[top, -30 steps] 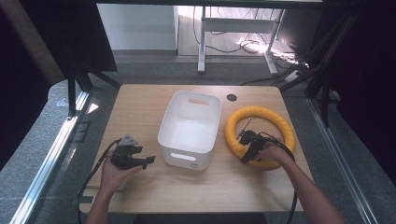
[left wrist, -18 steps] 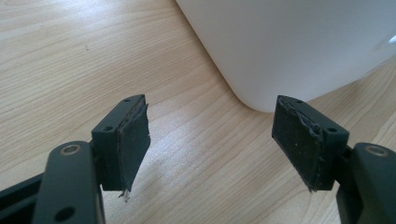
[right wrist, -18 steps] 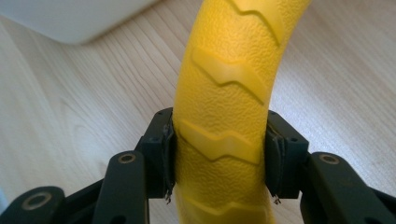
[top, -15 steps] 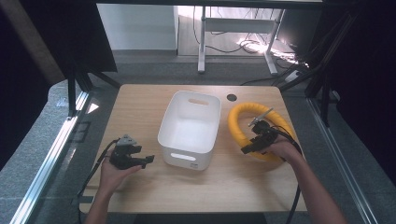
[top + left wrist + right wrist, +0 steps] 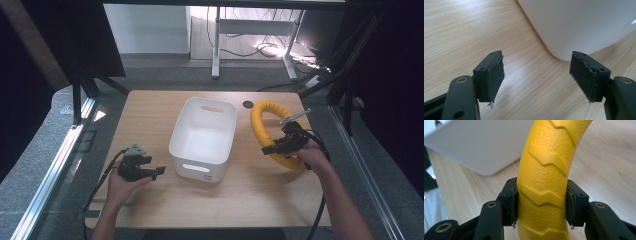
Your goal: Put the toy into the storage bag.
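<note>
Desk (image 5: 150, 115): pale wood, with a small dark round hole (image 5: 248, 104) near its far edge. White bin (image 5: 204, 137): rectangular, open-topped, with slot handles in its short walls, standing mid-desk between the two hand-held grippers; its rounded corner sits just beyond the left hand-held gripper (image 5: 537, 75) in the left gripper view, and its wall lies close to the left of the ring in the right gripper view, in the way between ring and left hand. Floor around the desk: grey, with a metal rail at the left side, white table legs and loose cables beyond the far edge. Yellow ring (image 5: 544, 177): thick, pebbled surface with raised zigzag tread marks; in the high view it stands tilted on edge, far side lifted, near part low by the desk, just right of the bin. Right hand-held gripper (image 5: 541, 205): jaws clamped on the ring from both sides, pads pressed to the tread; the right hand (image 5: 312, 157) holds it beside the ring's near right arc, forearm entering from the bottom right. Left hand-held gripper: jaws wide apart, nothing between them, pointed toward the bin's near left corner; the left hand (image 5: 122, 182) rests low at the near left of the desk, cable trailing off the left edge.
</note>
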Demonstrator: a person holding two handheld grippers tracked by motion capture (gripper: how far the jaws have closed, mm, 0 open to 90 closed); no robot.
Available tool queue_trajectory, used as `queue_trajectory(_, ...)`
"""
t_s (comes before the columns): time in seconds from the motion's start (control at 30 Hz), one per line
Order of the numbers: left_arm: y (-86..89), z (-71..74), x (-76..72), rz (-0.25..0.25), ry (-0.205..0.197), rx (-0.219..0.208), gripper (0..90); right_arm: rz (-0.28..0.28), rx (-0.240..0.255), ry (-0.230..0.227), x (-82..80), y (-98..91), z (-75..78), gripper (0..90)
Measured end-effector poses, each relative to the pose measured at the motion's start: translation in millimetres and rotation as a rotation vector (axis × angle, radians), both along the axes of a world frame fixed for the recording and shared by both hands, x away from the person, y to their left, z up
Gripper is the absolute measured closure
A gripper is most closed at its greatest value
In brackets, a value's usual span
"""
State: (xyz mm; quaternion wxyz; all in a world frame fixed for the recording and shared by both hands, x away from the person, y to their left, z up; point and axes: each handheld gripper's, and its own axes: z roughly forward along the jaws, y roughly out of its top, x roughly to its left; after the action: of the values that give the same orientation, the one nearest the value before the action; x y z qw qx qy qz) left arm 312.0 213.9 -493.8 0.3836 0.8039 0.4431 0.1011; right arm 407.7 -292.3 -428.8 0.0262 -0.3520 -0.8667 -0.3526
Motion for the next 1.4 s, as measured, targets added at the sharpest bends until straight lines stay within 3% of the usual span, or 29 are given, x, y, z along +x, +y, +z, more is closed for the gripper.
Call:
queue_trajectory(0.07, 0.0, 0.1, 0.0, -0.001, 0.0, 0.0, 27.9, -0.004, 0.01, -0.003, -0.2, -1.0, 1.1, 51.8)
queue_trajectory(0.23, 3.4, 3.5, -1.2, 0.008, -0.009, -0.018, 27.8, -0.057, 0.114, -0.056, -4.1, -10.0, 10.0, 51.9)
queue_trajectory(0.3, 3.5, 3.6, -1.3, 0.008, -0.01, -0.019, 27.8, -0.055, 0.124, -0.063, -4.7, -11.3, 11.3, 51.9)
queue_trajectory(0.4, 3.1, 3.6, -1.1, 0.006, -0.009, -0.017, 27.8, -0.056, 0.185, -0.092, -8.8, -16.2, 17.0, 51.9)
queue_trajectory(0.6, 3.7, 5.1, -1.8, 0.009, -0.013, -0.02, 27.7, -0.07, 0.259, -0.142, -15.0, -19.9, 25.3, 51.9)
queue_trajectory(1.07, 2.9, 5.2, -1.7, 0.009, -0.011, -0.019, 27.7, -0.073, 0.355, -0.239, -28.4, -15.4, 39.5, 51.8)
queue_trajectory(1.4, 2.7, 5.0, -1.3, 0.003, -0.01, -0.013, 27.5, -0.088, 0.399, -0.269, -35.3, -9.5, 40.6, 51.7)
